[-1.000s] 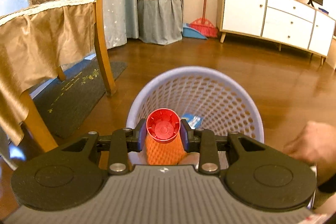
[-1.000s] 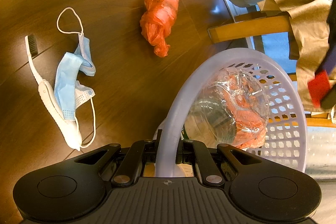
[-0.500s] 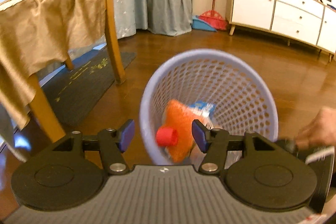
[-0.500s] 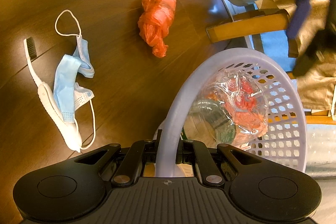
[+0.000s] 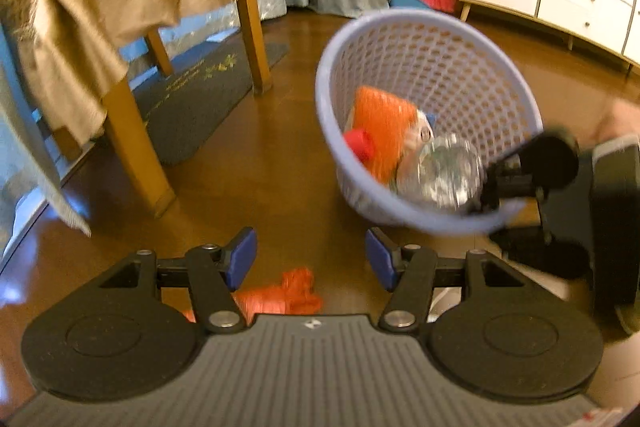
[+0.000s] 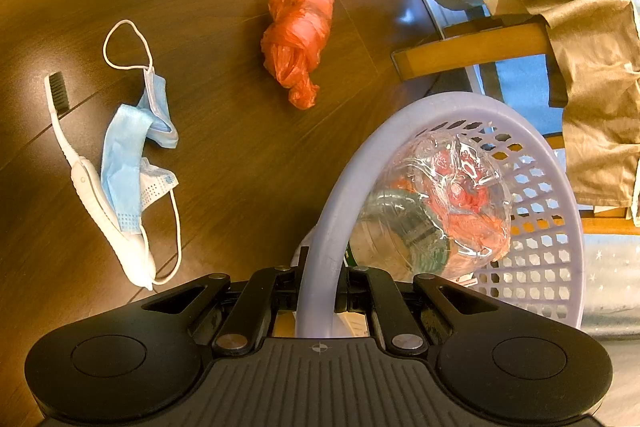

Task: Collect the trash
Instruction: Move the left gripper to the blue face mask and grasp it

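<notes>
The right tool [image 6: 320, 291] is clamped on the rim of the lilac basket [image 6: 536, 267], holding it tilted above the wooden floor [image 6: 224, 155]. In the left wrist view the same tool [image 5: 486, 201] shows at the near right part of the basket [image 5: 436, 67] rim, with part of a hand [image 5: 622, 117] behind it. The left tool [image 5: 310, 263] stands with its blue pads [image 5: 242, 259] spread and nothing between them, above the floor [image 5: 280, 155] and short of the basket. Inside the basket lie an orange bottle with a red cap [image 5: 380, 135], a crushed clear plastic bottle [image 5: 444, 171] and some packaging that is too blurred to identify. The clear bottle [image 6: 432, 215] fills most of the basket in the right wrist view. Uncollected items lie on the floor: a knotted red plastic bag [image 6: 300, 35], a blue face mask [image 6: 136, 155] and a white toothbrush [image 6: 92, 183] with dark bristles, the mask draped over the toothbrush handle. The red bag [image 5: 280, 293] also shows just below the left tool's pads. A wooden chair [image 5: 132, 131] draped with tan cloth stands to the left of the basket, on a dark mat [image 5: 200, 95].
</notes>
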Available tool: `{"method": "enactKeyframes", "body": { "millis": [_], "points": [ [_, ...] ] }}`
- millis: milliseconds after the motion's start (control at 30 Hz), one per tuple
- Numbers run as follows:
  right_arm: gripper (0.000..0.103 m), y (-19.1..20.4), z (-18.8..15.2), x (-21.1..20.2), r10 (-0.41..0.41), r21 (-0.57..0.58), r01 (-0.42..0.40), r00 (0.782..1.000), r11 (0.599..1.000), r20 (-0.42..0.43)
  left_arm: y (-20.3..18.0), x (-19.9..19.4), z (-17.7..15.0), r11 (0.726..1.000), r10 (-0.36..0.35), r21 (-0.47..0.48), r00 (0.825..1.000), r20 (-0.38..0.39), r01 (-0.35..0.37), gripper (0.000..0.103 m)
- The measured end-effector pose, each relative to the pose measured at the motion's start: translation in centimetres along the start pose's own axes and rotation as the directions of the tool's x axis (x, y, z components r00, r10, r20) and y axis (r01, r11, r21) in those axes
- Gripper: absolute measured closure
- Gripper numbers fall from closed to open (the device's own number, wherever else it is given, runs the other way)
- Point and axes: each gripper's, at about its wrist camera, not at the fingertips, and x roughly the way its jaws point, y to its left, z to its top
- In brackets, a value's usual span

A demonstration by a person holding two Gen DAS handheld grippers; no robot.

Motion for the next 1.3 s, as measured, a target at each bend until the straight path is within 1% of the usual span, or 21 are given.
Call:
{"method": "enactKeyframes", "body": {
  "millis": [67, 200, 300, 467, 500, 533, 567, 633, 767, 900, 1000, 1133, 1200, 1300],
  "points": [
    [0.1, 0.0, 0.0, 0.0, 0.0, -0.001, 0.0, 1.0, 1.0, 0.0, -0.3, -0.1, -1.4, 1.0, 0.001, 0.001, 1.0, -0.016, -0.001, 0.043],
    [0.1, 0.0, 0.0, 0.0, -0.001, -0.006, 0.001, 1.0, 1.0, 0.001, -1.0, 0.0, -3.9, 1.0, -0.01, 0.009, 0.998, -0.07, 0.011, 0.042],
    [0.1, 0.1, 0.0, 0.0, 0.0, -0.01, 0.0, 1.0, 1.0, 0.002, -1.4, 0.0, -5.6, 0.999, -0.032, -0.005, 0.995, -0.09, 0.031, 0.035],
    [0.1, 0.2, -0.2, 0.0, -0.001, -0.011, 0.001, 1.0, 1.0, 0.003, -2.7, 0.7, -7.7, 0.997, -0.066, 0.017, 0.988, -0.141, 0.069, 0.034],
    [0.1, 0.2, -0.2, 0.0, -0.001, -0.012, 0.001, 1.0, 1.0, 0.003, -3.1, 0.8, -7.9, 0.996, -0.077, 0.024, 0.986, -0.146, 0.081, 0.032],
    [0.1, 0.2, -0.2, 0.0, -0.001, -0.013, 0.001, 1.0, 1.0, 0.003, -3.5, 0.9, -8.0, 0.995, -0.089, 0.031, 0.985, -0.147, 0.095, 0.027],
    [0.1, 0.2, -0.2, 0.0, -0.001, -0.014, 0.001, 1.0, 1.0, 0.002, -4.0, 1.1, -8.1, 0.994, -0.098, 0.038, 0.985, -0.145, 0.104, 0.02],
    [0.1, 0.2, -0.2, 0.0, -0.001, -0.014, 0.001, 1.0, 1.0, 0.002, -4.8, 1.5, -8.3, 0.991, -0.118, 0.047, 0.982, -0.148, 0.126, 0.018],
    [0.1, 0.2, -0.2, 0.0, -0.002, -0.014, 0.002, 1.0, 1.0, 0.002, -6.2, 2.9, -8.8, 0.985, -0.152, 0.052, 0.972, -0.178, 0.164, 0.017],
    [0.1, 0.2, -0.2, 0.0, -0.001, -0.012, 0.001, 1.0, 1.0, 0.002, -7.3, 4.0, -9.6, 0.982, -0.164, 0.055, 0.965, -0.206, 0.178, 0.016],
    [0.1, 0.3, -0.2, 0.0, -0.002, -0.013, 0.002, 1.0, 1.0, 0.003, -7.7, 4.6, -10.2, 0.981, -0.179, 0.032, 0.963, -0.203, 0.189, 0.016],
    [0.1, 0.3, -0.3, -0.1, -0.002, -0.01, 0.002, 1.0, 1.0, 0.003, -8.5, 5.3, -10.5, 0.983, -0.164, 0.049, 0.97, -0.18, 0.175, 0.017],
    [0.1, 0.3, -0.3, -0.1, -0.002, -0.011, 0.002, 1.0, 1.0, 0.003, -8.6, 5.8, -10.4, 0.984, -0.164, 0.043, 0.971, -0.174, 0.174, 0.018],
    [0.1, 0.4, -0.3, -0.1, -0.001, -0.009, 0.001, 1.0, 1.0, 0.003, -8.8, 6.7, -10.4, 0.984, -0.167, 0.034, 0.969, -0.18, 0.176, 0.024]
  ]
}}
